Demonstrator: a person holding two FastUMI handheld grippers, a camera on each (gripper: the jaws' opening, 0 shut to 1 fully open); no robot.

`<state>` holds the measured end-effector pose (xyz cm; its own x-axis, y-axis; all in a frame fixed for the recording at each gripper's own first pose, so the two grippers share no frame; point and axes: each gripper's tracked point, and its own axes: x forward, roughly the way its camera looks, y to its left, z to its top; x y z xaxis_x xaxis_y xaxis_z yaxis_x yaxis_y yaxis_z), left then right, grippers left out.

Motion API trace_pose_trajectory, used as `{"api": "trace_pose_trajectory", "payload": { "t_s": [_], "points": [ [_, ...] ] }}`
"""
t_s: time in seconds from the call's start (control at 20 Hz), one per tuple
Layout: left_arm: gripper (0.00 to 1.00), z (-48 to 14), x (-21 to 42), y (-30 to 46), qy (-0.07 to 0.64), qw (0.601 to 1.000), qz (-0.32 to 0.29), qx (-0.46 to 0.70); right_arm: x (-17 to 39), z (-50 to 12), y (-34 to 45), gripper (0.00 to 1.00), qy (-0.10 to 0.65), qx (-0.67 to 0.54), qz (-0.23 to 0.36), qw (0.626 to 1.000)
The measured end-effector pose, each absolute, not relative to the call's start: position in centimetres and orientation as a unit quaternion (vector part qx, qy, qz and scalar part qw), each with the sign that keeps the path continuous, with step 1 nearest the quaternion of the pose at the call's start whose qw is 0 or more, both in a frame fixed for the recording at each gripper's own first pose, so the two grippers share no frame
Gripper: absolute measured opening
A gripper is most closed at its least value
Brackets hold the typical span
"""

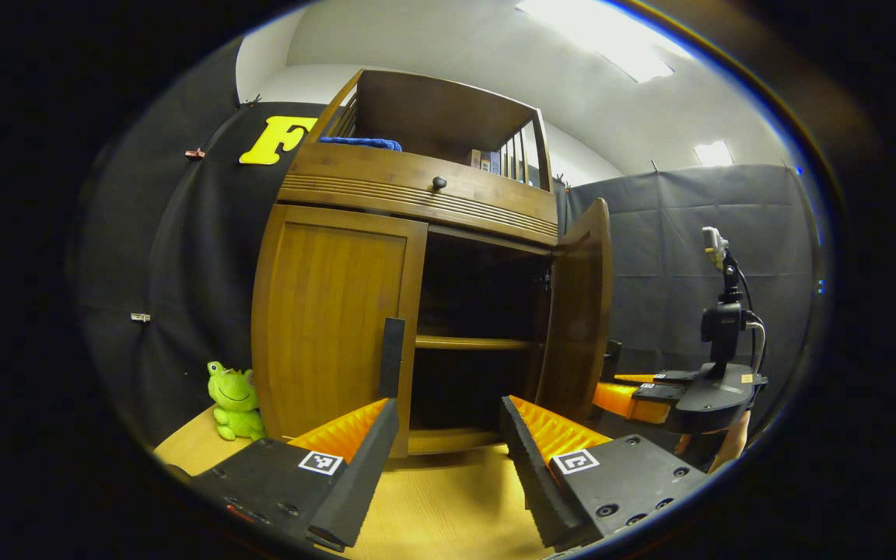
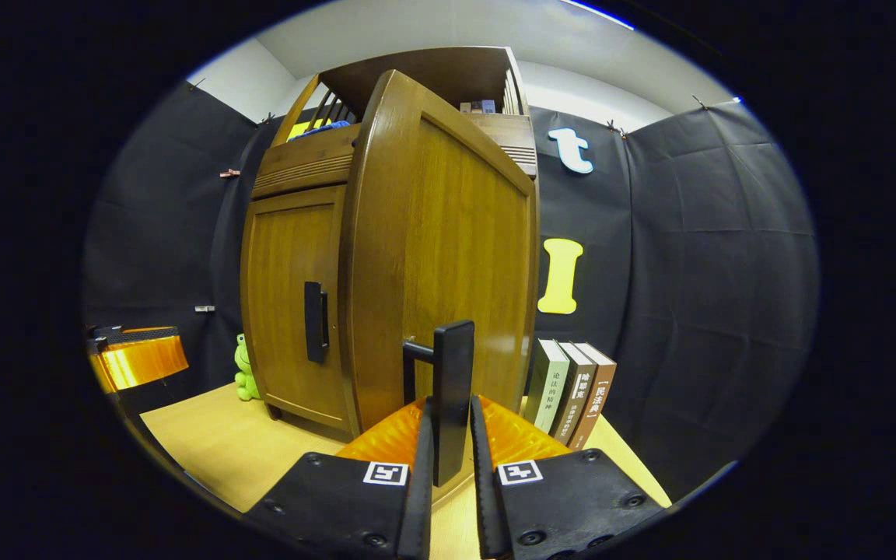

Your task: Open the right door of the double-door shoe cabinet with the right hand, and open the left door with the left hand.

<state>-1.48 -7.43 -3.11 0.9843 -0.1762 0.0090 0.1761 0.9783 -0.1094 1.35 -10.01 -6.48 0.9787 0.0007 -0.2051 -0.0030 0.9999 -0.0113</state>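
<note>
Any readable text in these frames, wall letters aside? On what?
"论法的精神": spine of the green book.
Two brown books beside it: spines too blurred to read.
Small books atop the cabinet: too small.
Square tags: patterns, no words.

Bystanders on the wooden tabletop (image 2: 215,443)

A green frog plush toy (image 1: 233,402) sits at eight o'clock in the left gripper view, against the black cloth wall (image 1: 183,257). Three upright books (image 2: 572,393) lean together at four o'clock in the right gripper view; a blue cloth (image 1: 361,143) lies up at twelve.
</note>
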Motion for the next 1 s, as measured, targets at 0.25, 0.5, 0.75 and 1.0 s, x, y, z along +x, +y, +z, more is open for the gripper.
{"api": "trace_pose_trajectory", "payload": {
  "t_s": [0.25,0.5,0.75,1.0],
  "points": [
    [0.83,-3.4,0.2,-8.7,0.002,0.993,-0.099,-0.065,0.4,-6.3,-13.7,0.28,0.103,-0.017,-0.034,0.994],
    [0.83,-4.4,2.5,-7.4,0.010,0.996,-0.071,-0.057,-0.7,-5.8,-18.0,0.21,0.092,-0.018,-0.067,0.993],
    [0.83,-4.9,6.3,-4.5,0.013,0.997,-0.033,-0.069,-2.7,-5.9,-22.4,0.21,0.088,0.016,-0.082,0.993],
    [0.83,-3.5,11.3,-0.6,-0.017,0.994,0.044,-0.095,-3.5,-4.8,-25.0,0.23,0.059,0.030,-0.075,0.995]
  ]
}}
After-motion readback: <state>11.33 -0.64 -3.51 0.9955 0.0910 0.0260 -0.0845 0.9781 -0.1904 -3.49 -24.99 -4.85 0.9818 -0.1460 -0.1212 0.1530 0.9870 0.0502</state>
